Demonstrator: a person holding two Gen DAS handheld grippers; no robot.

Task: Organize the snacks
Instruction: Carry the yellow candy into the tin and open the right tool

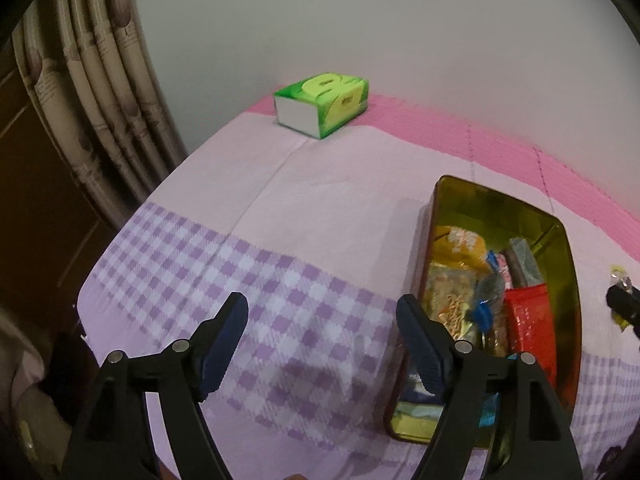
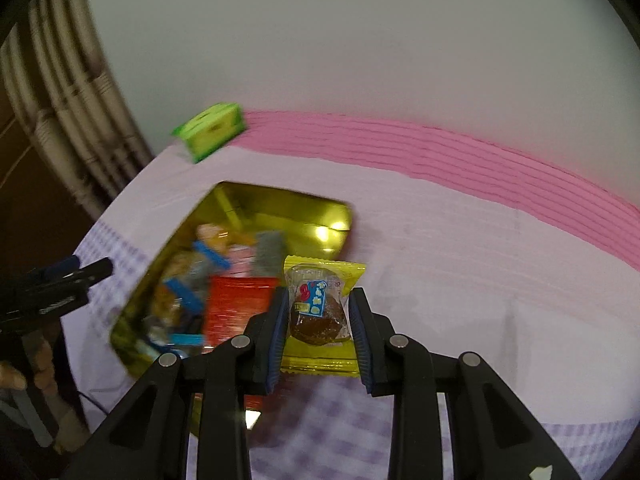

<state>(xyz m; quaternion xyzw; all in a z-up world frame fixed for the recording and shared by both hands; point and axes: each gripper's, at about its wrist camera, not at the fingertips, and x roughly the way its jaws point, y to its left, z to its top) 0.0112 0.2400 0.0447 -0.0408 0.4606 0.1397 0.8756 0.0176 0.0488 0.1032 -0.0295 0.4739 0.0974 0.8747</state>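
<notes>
A gold tin box (image 1: 560, 240) sits on the table and holds several snack packets, among them a red packet (image 1: 532, 320) and an orange one (image 1: 460, 244). My left gripper (image 1: 322, 312) is open and empty, above the checked cloth just left of the tin. My right gripper (image 2: 318, 300) is shut on a yellow snack packet (image 2: 320, 304) with a brown cake inside, held above the cloth by the right edge of the tin (image 2: 280, 208). The red packet (image 2: 240, 304) shows in the tin. The right gripper's tip shows at the left wrist view's right edge (image 1: 624, 308).
A green tissue box (image 1: 322, 104) stands at the table's far left by the wall; it also shows in the right wrist view (image 2: 210, 130). A curtain (image 1: 104, 92) hangs at the left past the table edge. A pink and lilac checked cloth (image 1: 280, 208) covers the table.
</notes>
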